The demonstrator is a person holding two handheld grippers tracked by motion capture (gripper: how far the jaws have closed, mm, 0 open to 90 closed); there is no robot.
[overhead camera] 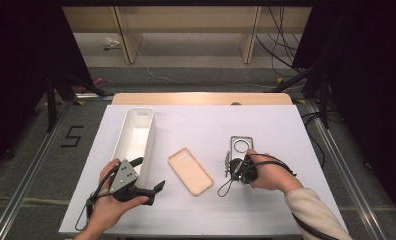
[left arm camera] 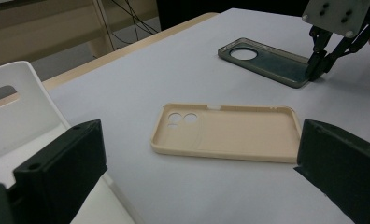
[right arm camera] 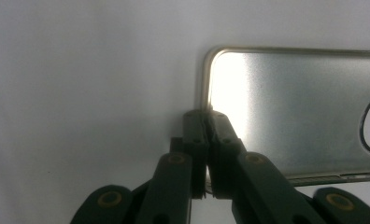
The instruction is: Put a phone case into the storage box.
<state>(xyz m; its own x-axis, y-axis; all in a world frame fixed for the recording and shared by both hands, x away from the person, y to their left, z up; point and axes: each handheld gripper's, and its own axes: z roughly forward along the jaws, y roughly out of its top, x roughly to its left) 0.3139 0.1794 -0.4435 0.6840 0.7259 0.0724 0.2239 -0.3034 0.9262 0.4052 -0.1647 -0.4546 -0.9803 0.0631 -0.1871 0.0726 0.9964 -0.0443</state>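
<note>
Claw, right [right arm camera: 206, 114]: clamped on grey case [right arm camera: 295, 107] edge | left claw [left arm camera: 197, 172]: spread wide over beige case [left arm camera: 227, 133]

A white-topped table [overhead camera: 266, 125] fills the centre of the high view; a black "5" [overhead camera: 72, 136] marks the floor at left, a wooden shelf unit [overhead camera: 186, 20] spans the top, and cables [overhead camera: 276, 45] trail at upper right
</note>
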